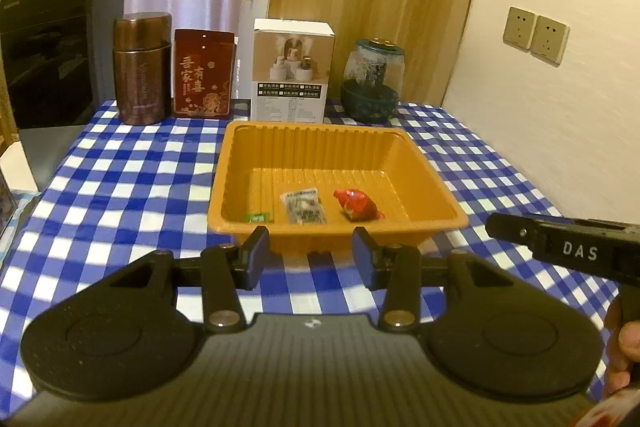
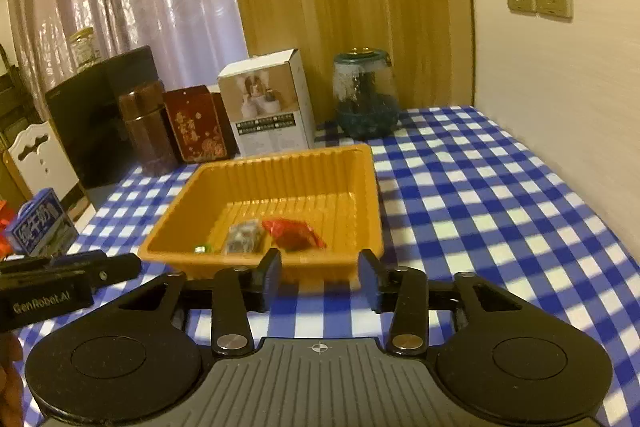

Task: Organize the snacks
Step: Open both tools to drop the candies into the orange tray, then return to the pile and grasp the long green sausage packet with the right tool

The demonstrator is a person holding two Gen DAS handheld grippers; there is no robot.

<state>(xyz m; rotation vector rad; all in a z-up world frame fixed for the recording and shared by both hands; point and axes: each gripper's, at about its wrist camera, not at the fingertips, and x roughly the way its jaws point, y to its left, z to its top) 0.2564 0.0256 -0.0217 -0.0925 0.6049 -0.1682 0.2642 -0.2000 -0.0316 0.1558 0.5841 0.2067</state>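
An orange plastic tray (image 1: 436, 187) stands on the blue-and-white checked tablecloth; it also shows in the right wrist view (image 2: 368, 203). Inside lie a clear snack packet (image 1: 303, 205) (image 2: 243, 237), a red wrapped snack (image 1: 357, 205) (image 2: 294, 231) and a small green candy (image 1: 259, 216) (image 2: 201, 248). My left gripper (image 1: 309, 255) is open and empty, just in front of the tray's near rim. My right gripper (image 2: 320, 277) is open and empty, also at the near rim. The right gripper's body (image 1: 568, 247) shows at the right of the left view, and the left gripper's body (image 2: 60, 279) at the left of the right view.
Along the table's back stand a brown canister (image 1: 141, 67), a red tin (image 1: 203, 73), a white product box (image 1: 291, 69) and a glass jar (image 1: 372, 79). A black appliance (image 1: 52, 55) is at the far left. A blue carton (image 2: 40, 223) stands at the left. The wall is on the right.
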